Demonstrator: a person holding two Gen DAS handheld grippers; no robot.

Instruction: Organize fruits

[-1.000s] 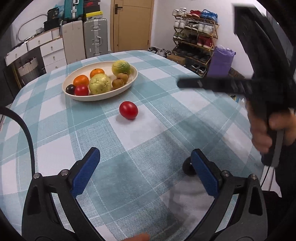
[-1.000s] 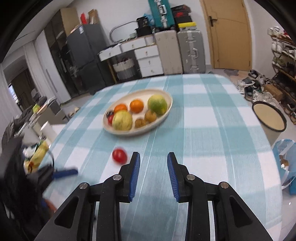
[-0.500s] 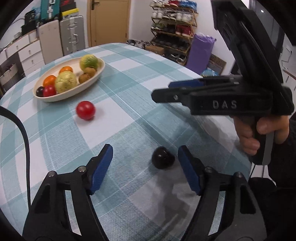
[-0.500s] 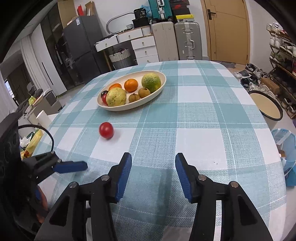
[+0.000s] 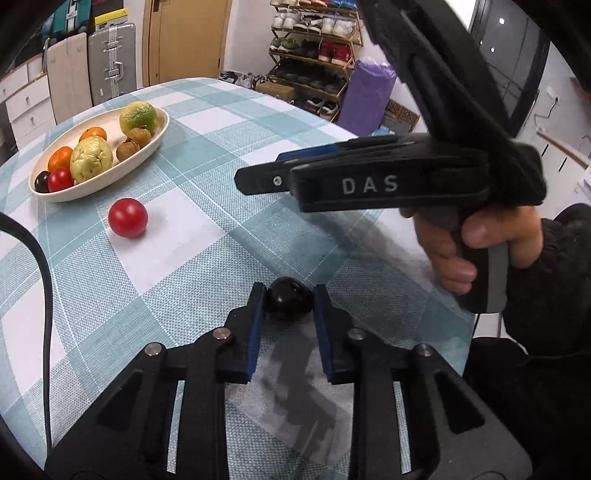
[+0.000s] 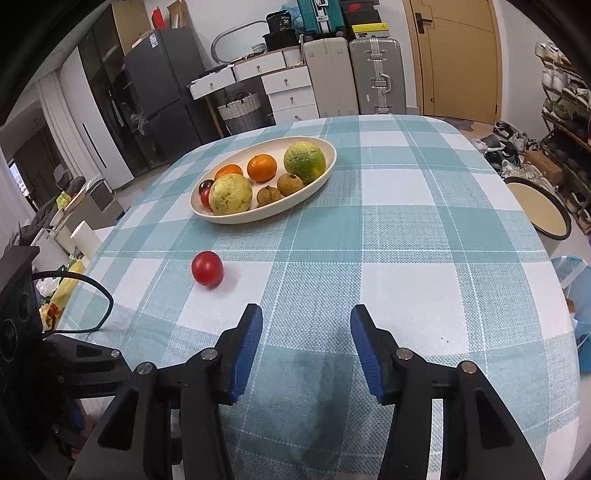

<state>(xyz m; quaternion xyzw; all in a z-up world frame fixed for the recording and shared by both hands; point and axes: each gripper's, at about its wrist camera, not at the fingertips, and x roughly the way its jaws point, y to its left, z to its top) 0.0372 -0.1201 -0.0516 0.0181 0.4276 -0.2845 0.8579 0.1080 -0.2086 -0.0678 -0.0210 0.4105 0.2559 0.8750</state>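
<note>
Oval fruit dish [image 5: 110,177] far left on my checked worktop [image 5: 207,236], red tomato [image 5: 128,218] loose just before it, my left claw [image 5: 289,301] clenched on a dark plum [image 5: 289,303] resting on the cloth, my right claw [image 6: 306,334] released, grasping nothing.

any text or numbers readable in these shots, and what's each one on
"DAS": white letters on the side of the right gripper, seen from the left wrist view.
"36": on a dark box on top of the white drawers, right wrist view; the small print beside it is too blurred to read.
Yellow label above the silver suitcase: print too small to read.
</note>
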